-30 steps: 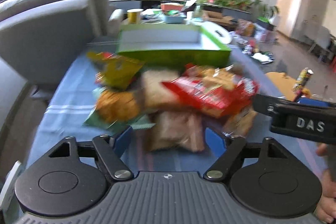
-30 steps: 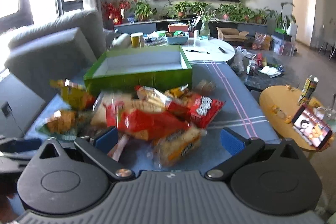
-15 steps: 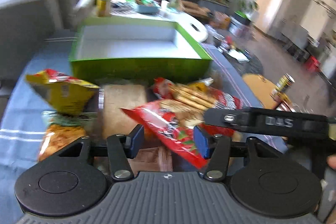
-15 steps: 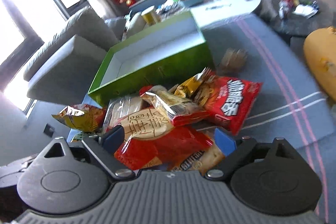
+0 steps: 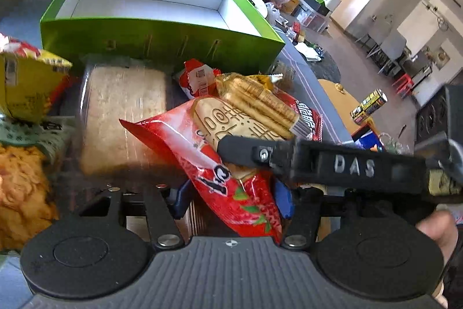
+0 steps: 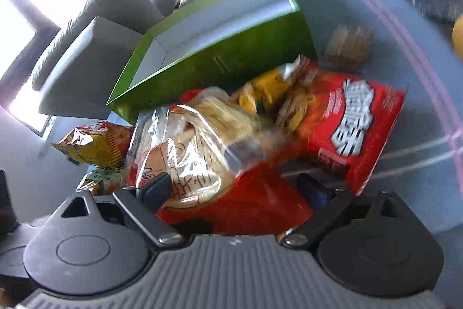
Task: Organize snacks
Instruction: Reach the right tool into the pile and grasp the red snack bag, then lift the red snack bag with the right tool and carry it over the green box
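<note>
Left gripper (image 5: 231, 200) — closed narrow on the lower end of the red cracker bag (image 5: 220, 164), both blue pads pressed against the foil. Grip is low on the bag, likely so the printed face stays up and the bag lifts clear of the pile.

Right gripper (image 6: 237, 190) — pads wider apart, straddling the same red cracker bag (image 6: 231, 207) from the other side. Bag sits between the pads; view is blurred and I cannot tell whether they pinch it. In the left view its black finger lies across the bag's upper face, perhaps to steady it.

Landmark: green box (image 5: 162, 45), open-topped, white inside, nothing in it that shows. All snacks lie on the tabletop (image 6: 405, 170) in front of the box's near wall.
- Red cracker bag: nearest the grippers, front of the box, top of the pile.
- Clear biscuit pack (image 5: 257, 103): resting on the red bag, toward the box.
- Second red bag (image 6: 356, 129): front-right of the box.
- Pale wafer pack (image 5: 124, 115): flat against the box front.
- Yellow bag (image 5: 26, 86): front-left of the box.

Judgement: first item in hand, box unfilled — task barely begun.
</note>
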{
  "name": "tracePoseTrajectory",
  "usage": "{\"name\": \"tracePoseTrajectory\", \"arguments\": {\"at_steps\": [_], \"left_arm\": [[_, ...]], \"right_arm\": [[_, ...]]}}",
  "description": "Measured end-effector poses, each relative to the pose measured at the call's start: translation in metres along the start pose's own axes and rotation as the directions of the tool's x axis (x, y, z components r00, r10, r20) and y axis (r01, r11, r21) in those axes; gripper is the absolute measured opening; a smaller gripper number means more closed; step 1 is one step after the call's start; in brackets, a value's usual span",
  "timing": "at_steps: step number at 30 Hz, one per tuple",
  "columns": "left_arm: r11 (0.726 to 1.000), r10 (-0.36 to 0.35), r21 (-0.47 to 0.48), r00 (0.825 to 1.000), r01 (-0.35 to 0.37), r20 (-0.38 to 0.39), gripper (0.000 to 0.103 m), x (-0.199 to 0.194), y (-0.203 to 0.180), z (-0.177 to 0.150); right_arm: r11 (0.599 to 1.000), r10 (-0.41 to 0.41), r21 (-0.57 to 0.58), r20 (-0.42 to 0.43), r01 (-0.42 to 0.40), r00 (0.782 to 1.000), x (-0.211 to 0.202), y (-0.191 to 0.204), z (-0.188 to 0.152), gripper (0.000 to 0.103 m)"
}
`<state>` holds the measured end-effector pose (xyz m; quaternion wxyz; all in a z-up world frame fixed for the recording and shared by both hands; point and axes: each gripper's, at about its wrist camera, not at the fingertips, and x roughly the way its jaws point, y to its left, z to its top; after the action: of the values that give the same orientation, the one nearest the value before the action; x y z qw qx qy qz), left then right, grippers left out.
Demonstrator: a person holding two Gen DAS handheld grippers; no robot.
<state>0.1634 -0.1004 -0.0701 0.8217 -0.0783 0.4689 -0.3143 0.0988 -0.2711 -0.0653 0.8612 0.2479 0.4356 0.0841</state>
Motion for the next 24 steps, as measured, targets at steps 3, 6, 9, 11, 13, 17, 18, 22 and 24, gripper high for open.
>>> {"name": "tracePoseTrajectory", "arguments": {"at_steps": [3,6,9,11,13,17,18,22,24], "left_arm": [[1.000,0.020,0.021,1.000,-0.020,0.014,0.051,0.000,-0.005,-0.003],[0.997,0.042,0.062,0.998,-0.044,0.039,0.049,-0.003,-0.013,-0.007],[0.992,0.063,0.106,0.996,-0.069,0.059,0.046,-0.006,-0.017,-0.012],[0.990,0.067,0.119,0.995,-0.075,0.071,0.043,-0.008,-0.018,-0.016],[0.988,0.070,0.131,0.995,-0.080,0.077,0.042,-0.011,-0.019,-0.018],[0.983,0.072,0.164,0.992,-0.088,0.101,0.035,-0.017,-0.023,-0.020],[0.980,0.074,0.176,0.991,-0.093,0.109,0.034,-0.019,-0.026,-0.021],[0.972,0.081,0.208,0.987,-0.110,0.142,0.033,-0.026,-0.032,-0.024],[0.974,0.075,0.201,0.986,-0.104,0.147,0.031,-0.027,-0.031,-0.025]], "right_arm": [[0.999,-0.014,-0.031,0.016,0.015,1.000,-0.002,0.004,-0.005,0.103],[1.000,-0.013,-0.025,0.021,0.014,1.000,-0.004,0.004,-0.005,0.103],[1.000,0.020,0.008,0.019,-0.020,1.000,-0.008,0.004,-0.011,0.103],[1.000,0.017,-0.001,0.023,-0.017,1.000,-0.013,0.004,-0.014,0.103],[1.000,0.017,-0.009,0.029,-0.016,0.999,-0.017,0.009,-0.018,0.103],[0.999,0.007,-0.050,0.051,-0.005,0.999,-0.024,0.020,-0.024,0.102],[0.998,0.011,-0.057,0.052,-0.008,0.999,-0.023,0.022,-0.022,0.102],[0.997,0.023,-0.069,0.069,-0.018,0.997,-0.025,0.029,-0.023,0.100],[0.997,0.019,-0.082,0.080,-0.012,0.997,-0.027,0.031,-0.024,0.099]]}}
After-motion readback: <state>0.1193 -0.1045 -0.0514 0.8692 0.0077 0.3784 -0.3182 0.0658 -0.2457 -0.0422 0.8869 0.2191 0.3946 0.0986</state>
